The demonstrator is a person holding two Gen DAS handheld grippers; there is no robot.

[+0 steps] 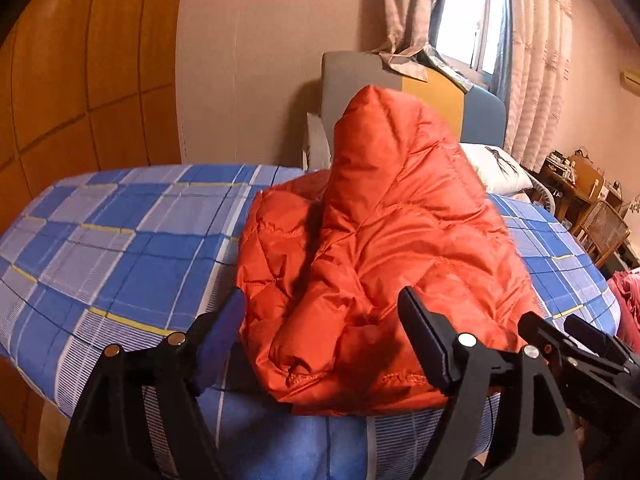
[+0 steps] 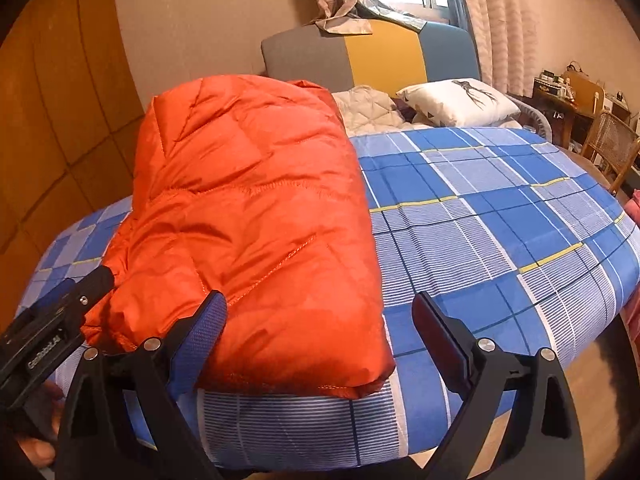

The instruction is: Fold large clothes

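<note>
Both the left gripper (image 1: 322, 312) and right gripper (image 2: 318, 314) gape over a puffy quilted orange jacket (image 2: 248, 216).

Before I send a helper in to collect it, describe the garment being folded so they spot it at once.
Find the bed with the blue plaid sheet. At its near edge lies a puffy orange quilted jacket, folded into a bundle. It is the only orange thing there; the white pillow lies far off by the headboard.

Warm window (image 1: 472, 16) light — sharp, fisheye-warped edges
</note>
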